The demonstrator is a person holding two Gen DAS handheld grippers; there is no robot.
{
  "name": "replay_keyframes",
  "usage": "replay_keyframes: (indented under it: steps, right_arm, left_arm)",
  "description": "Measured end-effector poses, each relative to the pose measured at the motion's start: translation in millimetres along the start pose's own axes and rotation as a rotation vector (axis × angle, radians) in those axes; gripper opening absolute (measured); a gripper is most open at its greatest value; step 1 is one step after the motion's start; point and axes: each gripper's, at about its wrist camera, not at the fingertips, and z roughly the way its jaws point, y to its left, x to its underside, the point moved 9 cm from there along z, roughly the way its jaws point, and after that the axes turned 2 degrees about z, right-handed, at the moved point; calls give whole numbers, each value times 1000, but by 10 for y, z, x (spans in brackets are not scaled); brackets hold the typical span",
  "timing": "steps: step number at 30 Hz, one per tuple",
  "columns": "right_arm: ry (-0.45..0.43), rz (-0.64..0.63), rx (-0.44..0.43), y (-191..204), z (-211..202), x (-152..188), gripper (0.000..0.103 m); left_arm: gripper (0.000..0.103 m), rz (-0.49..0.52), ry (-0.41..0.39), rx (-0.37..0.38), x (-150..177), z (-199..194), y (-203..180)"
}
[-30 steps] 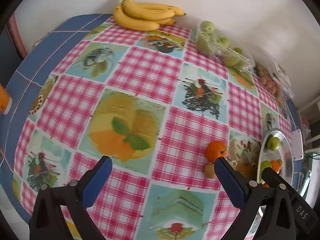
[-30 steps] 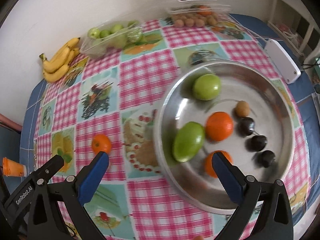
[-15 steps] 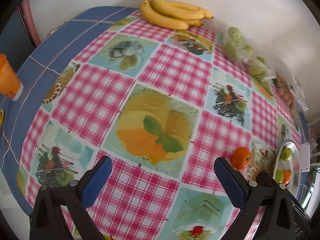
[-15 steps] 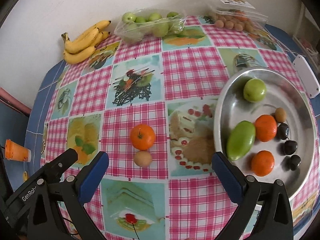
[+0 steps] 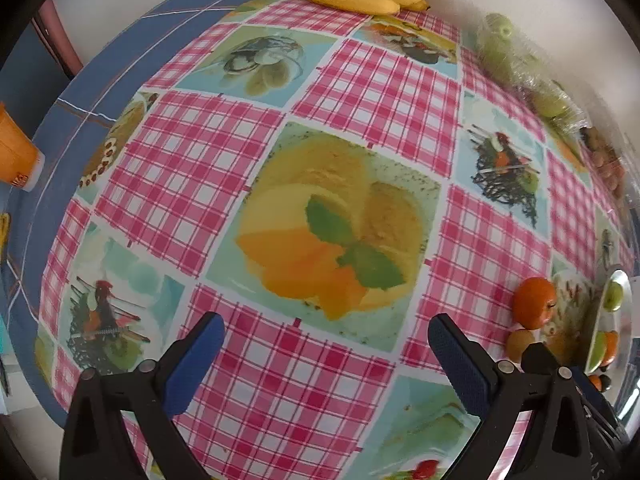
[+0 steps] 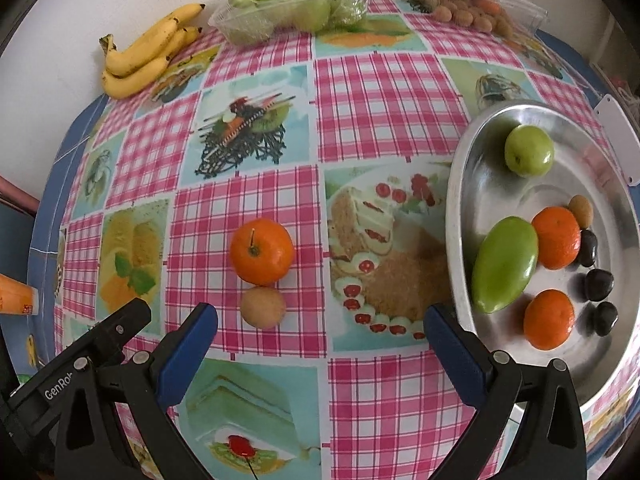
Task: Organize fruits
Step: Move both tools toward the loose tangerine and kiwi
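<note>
Holding steel tray (image 6: pixel 460 184): two oranges (image 6: pixel 557 237), green fruits, dark plums; both hand-held grippers (image 6: pixel 320 328) apart, empty.

Home dining table: patterned oilcloth (image 6: pixel 380 92), bananas (image 6: pixel 148 54), fruit tray (image 6: pixel 460 184).

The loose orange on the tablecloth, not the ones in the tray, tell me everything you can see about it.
The orange is round, bright orange and glossy, with a thin stem stub pointing up. It sits alone on a pink checked square of the tablecloth, left of the metal tray and apart from it. A small tan round fruit lies right against its near side; they seem to touch. No gripper holds it: the right gripper hangs open just short of it, and the left wrist view shows the same pair off to its right.
</note>
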Motion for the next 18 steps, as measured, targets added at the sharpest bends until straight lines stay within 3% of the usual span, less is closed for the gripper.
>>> replay_keyframes:
  steps: [18]
  right_arm:
    - [26,-10,12,57,118,43,102]
  left_arm:
    - [103,15,19,-17,-57,167,21]
